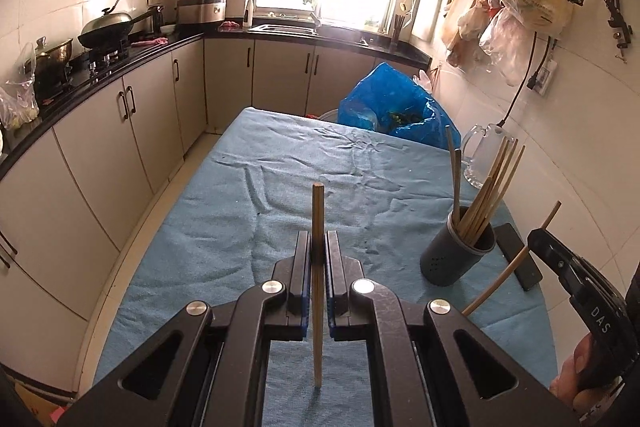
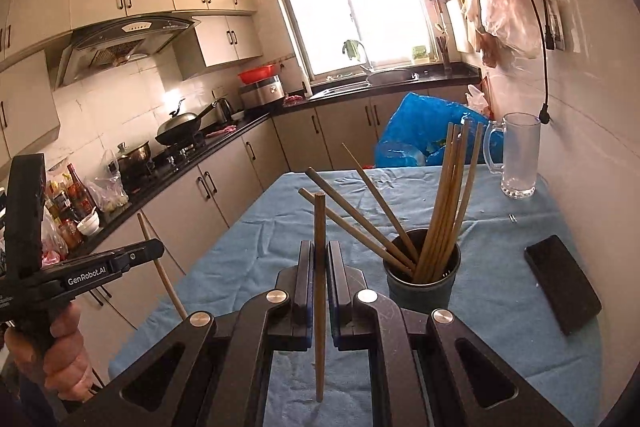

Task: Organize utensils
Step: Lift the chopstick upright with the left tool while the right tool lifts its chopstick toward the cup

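Observation:
My left gripper (image 1: 318, 243) is shut on a wooden chopstick (image 1: 318, 211) held upright above the blue-clothed table (image 1: 224, 211). My right gripper (image 2: 319, 253) is shut on another wooden chopstick (image 2: 319, 223), also upright. A dark grey utensil holder (image 1: 456, 251) with several chopsticks stands to the right of the left gripper; in the right wrist view the holder (image 2: 424, 287) is just right of the right gripper. The right gripper (image 1: 538, 239) with its chopstick shows at the right edge of the left wrist view. The left gripper (image 2: 154, 251) shows at the left of the right wrist view.
A black phone (image 2: 562, 283) lies right of the holder. A glass mug (image 2: 518, 155) stands at the table's far right by the wall. A blue plastic bag (image 1: 392, 107) sits behind the table's far edge. Kitchen cabinets and counter (image 1: 120, 67) run along the left.

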Motion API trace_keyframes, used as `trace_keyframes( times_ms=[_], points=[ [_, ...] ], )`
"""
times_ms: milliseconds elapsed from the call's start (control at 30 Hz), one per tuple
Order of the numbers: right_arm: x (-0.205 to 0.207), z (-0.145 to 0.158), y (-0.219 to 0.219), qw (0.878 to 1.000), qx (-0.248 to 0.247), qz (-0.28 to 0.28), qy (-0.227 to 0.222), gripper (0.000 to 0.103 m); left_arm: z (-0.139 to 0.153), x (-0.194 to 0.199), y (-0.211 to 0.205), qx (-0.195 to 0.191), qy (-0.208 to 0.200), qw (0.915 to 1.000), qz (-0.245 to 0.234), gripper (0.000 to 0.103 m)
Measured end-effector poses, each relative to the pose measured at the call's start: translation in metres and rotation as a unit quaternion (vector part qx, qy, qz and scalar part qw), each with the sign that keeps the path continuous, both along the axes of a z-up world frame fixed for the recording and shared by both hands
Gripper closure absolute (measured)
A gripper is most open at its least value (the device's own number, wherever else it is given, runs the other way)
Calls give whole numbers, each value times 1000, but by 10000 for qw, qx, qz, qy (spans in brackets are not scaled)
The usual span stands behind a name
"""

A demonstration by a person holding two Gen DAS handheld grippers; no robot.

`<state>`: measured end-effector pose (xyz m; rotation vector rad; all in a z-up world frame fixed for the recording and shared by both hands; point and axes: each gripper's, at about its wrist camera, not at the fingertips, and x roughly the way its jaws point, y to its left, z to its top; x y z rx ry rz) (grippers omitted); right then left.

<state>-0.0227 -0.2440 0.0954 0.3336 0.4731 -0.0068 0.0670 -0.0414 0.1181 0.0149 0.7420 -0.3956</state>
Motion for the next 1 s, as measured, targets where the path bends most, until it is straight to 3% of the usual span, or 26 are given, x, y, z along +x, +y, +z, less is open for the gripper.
trace_keyframes(
  times_ms=[1000],
  points=[
    [-31, 14, -36, 9981, 231, -518, -247, 96, 15, -8, -23, -13, -119, 9996, -267, 97]
  ],
)
